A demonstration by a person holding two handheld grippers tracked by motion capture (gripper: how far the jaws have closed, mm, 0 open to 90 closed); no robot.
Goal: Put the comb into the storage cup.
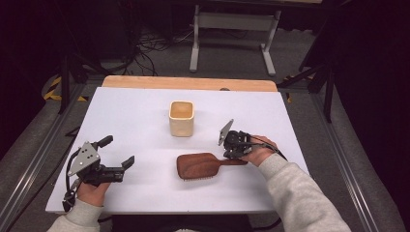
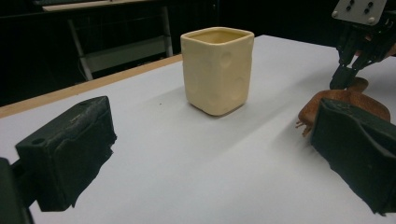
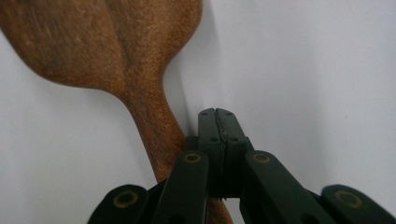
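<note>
— Two black pads of the left tongs (image 2: 210,154) stood nearest the lens, spread wide with bare tabletop (image 1: 135,111) between them. Nothing was in them.

— And the right tongs (image 1: 235,153)?

— Clenched. In the right gripper view the two tips met flat against each other, with no gap. The brush (image 1: 200,166) handle ran just beside them, on their left, and passed under the linkage; it was not between the tips.

— So the brush wasn't gripped?

— Not by what showed. It lay flat on the tabletop, bristles down, its head toward the middle and its handle pointing to the right hand (image 1: 258,152). The closed tips sat at the handle's end, touching it or very nearly; I couldn't tell which.

— Where was the cup (image 1: 182,118)?

— Upright beyond the brush, near the middle of the tabletop, apart from both tongs. From above it looked empty.

— How far along, then?

— Early, I'd judge. The brush hadn't been lifted and the cup held nothing. The right tongs would need to open and take the handle; if the brush was meant for the cup, the whole carry was left.
</note>
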